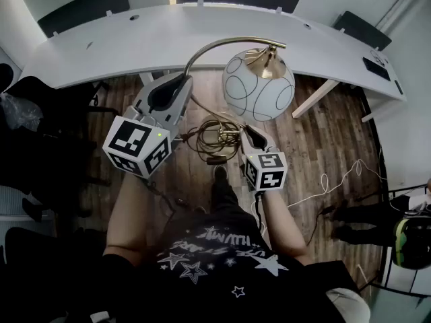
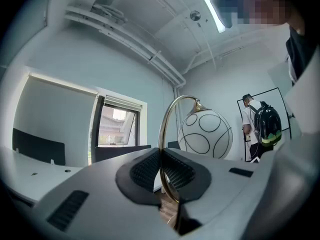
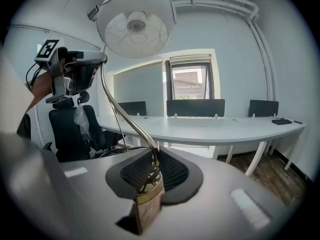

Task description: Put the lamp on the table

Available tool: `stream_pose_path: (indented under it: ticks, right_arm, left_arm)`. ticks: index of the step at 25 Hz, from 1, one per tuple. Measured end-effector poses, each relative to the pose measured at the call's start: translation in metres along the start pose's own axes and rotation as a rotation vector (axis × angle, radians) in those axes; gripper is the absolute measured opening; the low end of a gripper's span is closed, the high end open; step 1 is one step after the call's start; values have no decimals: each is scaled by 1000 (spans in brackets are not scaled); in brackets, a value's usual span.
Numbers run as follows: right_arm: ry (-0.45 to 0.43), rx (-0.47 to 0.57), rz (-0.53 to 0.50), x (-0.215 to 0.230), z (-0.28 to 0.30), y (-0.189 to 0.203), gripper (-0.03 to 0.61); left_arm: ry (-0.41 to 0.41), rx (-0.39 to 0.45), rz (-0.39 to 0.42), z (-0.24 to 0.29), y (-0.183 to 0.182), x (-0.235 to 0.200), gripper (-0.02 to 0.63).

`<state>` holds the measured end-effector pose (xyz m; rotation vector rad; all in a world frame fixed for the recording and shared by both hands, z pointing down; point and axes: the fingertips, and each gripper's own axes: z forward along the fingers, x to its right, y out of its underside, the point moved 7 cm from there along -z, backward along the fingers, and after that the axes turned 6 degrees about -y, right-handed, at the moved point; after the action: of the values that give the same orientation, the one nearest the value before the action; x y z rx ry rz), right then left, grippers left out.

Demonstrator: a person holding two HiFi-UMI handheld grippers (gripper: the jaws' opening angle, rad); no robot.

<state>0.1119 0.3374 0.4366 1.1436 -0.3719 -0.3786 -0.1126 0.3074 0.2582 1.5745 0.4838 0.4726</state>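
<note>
The left gripper (image 1: 177, 84) and right gripper (image 1: 252, 134) clench the lamp (image 1: 259, 86) (off the table (image 1: 135, 39)).

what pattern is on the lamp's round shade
White globe shade with thin black circle outlines; clearest in the head view.

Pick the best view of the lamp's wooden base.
Right gripper view: the wooden base sits close-up between the right gripper's pads. The head view has that gripper covering it; the left gripper view shows only the brass arm and globe.
</note>
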Motion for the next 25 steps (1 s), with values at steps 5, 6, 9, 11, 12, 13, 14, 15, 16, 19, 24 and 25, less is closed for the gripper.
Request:
stream_pose_path:
  ticks: [5, 6, 9, 11, 12, 13, 14, 15, 16, 19, 24, 25]
  right_arm:
    - [-11, 3, -9, 1, 3, -4, 43]
    - [-14, 3, -9, 3, 4, -5, 43]
    - [-17, 4, -5, 7, 7, -5, 43]
    - [-22, 3, -4, 11, 9, -5, 43]
    - [-25, 3, -5, 12, 11, -4, 43]
    - [-28, 3, -6, 13, 13, -4, 43]
    - [-31, 3, -7, 15, 15, -4, 43]
    - [-34, 2, -6, 16, 17, -3, 43]
    - [-37, 1, -4, 17, 19, -3, 43]
    - [-49, -4, 4, 21, 27, -2, 43]
    - [-55, -5, 11, 36, 48, -12, 43]
    - [-56, -6, 12, 41, 53, -15, 43]
  left_arm:
    - [-8, 6, -3, 1, -2, -3, 31]
    - [-8, 7, -4, 3, -3, -3, 31]
    - [-10, 5, -4, 7, -1, -3, 31]
    - [-16, 4, -5, 10, 1, -3, 31]
    - [-19, 3, -5, 12, 2, -4, 31]
    - [-21, 3, -5, 14, 3, -5, 31]
    - [-23, 2, -5, 16, 4, -6, 31]
    - [-24, 0, -6, 18, 6, -7, 31]
    - [-25, -2, -6, 20, 7, -8, 31]
    - [-25, -6, -6, 27, 10, -12, 31]
    - [-26, -4, -15, 49, 12, -25, 31]
    - [-27, -5, -18, 55, 12, -28, 31]
